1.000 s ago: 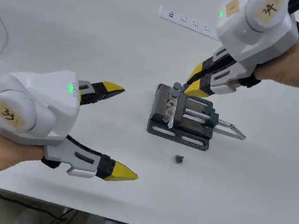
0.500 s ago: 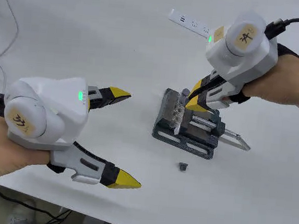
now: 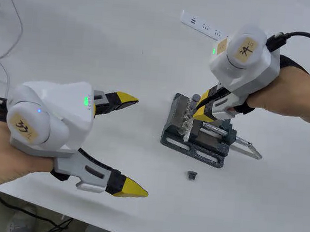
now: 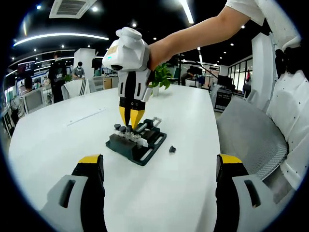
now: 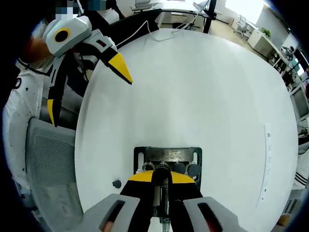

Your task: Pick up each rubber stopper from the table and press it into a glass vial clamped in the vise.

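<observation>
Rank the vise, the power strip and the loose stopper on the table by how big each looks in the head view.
1. vise: clearly the largest.
2. power strip: long but thin; it lies farther from the camera, so its real size may be greater.
3. loose stopper: by far the smallest.

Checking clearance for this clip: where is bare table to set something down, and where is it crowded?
Bare table lies wide between the power strip and the left gripper, and again right of the loose stopper. It is crowded at the vise, where the right gripper hangs over the vials.
</observation>
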`<action>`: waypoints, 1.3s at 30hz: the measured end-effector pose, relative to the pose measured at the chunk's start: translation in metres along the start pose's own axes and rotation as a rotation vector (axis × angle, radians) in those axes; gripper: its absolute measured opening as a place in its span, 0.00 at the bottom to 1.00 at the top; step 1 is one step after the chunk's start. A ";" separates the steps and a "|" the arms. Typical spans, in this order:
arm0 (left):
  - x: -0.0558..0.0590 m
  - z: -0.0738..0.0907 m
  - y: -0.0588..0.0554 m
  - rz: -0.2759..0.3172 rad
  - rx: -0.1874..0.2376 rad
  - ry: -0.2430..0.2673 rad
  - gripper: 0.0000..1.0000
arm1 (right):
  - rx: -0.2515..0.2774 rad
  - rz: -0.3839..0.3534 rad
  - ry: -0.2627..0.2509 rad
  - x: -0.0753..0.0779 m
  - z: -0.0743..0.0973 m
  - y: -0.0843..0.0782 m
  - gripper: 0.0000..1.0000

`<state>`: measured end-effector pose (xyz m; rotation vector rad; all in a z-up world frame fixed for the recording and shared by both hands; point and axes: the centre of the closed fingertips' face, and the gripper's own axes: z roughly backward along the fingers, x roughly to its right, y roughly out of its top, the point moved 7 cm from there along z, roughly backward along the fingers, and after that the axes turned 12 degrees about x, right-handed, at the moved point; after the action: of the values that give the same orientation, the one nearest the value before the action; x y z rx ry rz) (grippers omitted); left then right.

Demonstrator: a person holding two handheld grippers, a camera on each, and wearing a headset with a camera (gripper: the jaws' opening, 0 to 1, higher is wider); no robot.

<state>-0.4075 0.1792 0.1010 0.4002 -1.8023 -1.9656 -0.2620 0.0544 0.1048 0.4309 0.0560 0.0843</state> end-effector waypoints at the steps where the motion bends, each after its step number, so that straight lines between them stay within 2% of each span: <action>1: 0.000 0.000 0.000 0.002 0.000 0.000 0.96 | -0.003 0.000 -0.002 0.000 0.000 0.000 0.05; 7: 0.000 0.002 -0.003 0.009 0.007 -0.003 0.96 | -0.029 0.019 -0.002 0.001 -0.006 -0.002 0.05; 16: -0.002 0.003 -0.006 0.013 0.005 -0.003 0.96 | -0.015 -0.011 0.005 0.001 -0.007 -0.001 0.05; 27: -0.001 0.002 -0.007 0.019 0.011 -0.001 0.95 | -0.029 -0.007 0.006 0.002 -0.007 -0.003 0.05; 39: -0.001 0.003 -0.007 0.025 0.016 0.002 0.94 | -0.106 0.034 0.001 0.000 -0.009 0.002 0.04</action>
<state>-0.4087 0.1828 0.0947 0.3827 -1.8135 -1.9341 -0.2632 0.0599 0.0979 0.3263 0.0450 0.1200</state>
